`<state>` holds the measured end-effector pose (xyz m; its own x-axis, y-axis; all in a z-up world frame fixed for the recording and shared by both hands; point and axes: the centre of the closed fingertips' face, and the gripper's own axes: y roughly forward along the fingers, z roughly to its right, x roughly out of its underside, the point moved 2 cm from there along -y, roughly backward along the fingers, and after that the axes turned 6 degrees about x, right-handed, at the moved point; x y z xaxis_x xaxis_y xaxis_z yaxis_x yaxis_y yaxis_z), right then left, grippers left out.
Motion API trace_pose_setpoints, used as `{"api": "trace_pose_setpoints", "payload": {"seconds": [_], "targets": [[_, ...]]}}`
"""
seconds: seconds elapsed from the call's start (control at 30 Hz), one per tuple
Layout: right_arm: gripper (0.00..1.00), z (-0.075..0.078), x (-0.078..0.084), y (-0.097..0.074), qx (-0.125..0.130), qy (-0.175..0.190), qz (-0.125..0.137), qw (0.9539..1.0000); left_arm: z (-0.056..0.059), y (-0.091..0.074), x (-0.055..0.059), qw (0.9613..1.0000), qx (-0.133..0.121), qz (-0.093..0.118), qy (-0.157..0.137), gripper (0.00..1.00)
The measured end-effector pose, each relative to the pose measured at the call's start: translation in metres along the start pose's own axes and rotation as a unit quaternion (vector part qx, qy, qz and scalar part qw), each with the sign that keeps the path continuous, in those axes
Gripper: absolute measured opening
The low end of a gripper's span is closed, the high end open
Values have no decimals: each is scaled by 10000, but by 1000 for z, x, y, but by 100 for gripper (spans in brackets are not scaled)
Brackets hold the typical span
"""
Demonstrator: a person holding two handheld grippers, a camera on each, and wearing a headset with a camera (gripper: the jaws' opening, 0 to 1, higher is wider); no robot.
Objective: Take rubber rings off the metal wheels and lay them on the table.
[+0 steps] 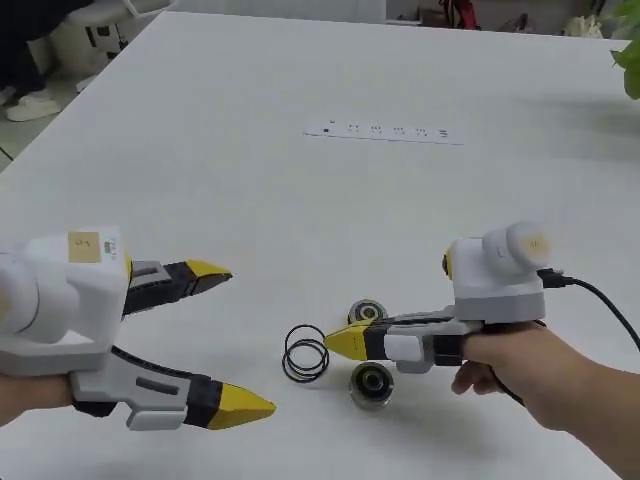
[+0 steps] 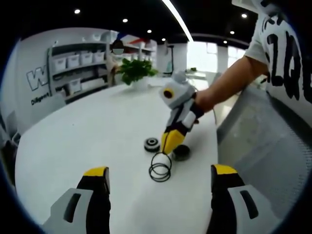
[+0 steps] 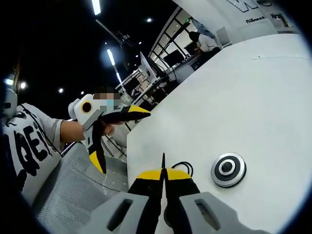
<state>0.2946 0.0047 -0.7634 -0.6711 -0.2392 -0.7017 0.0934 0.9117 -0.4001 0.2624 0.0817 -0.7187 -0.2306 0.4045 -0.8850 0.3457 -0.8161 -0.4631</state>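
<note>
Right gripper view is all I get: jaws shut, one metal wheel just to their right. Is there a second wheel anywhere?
Observer: Yes. In the head view a second wheel lies on the table on the person's side of the right gripper, across from the far wheel that you see.
Operator: And the rubber rings, how many are off?
Observer: The rubber rings lie as a small pile of overlapping black loops at your jaw tips; I can't count them. In the left gripper view the top loop runs up to your tip, so it looks pinched there.
</note>
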Motion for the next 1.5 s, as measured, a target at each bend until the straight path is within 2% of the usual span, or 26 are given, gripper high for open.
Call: {"api": "trace_pose_setpoints", "payload": {"seconds": [0.43, 0.93, 1.5], "targets": [[0, 7, 5, 5, 7, 19, -138, 9999, -2, 0, -1, 10000, -16, 0, 5, 87], [0, 7, 11, 10, -2, 43, -296, 9996, -3, -1, 2, 10000, -28, -28, 14, 87], [0, 8, 13, 12, 40, 57, -354, 9993, -2, 0, 3, 10000, -20, -61, 20, 87]]}}
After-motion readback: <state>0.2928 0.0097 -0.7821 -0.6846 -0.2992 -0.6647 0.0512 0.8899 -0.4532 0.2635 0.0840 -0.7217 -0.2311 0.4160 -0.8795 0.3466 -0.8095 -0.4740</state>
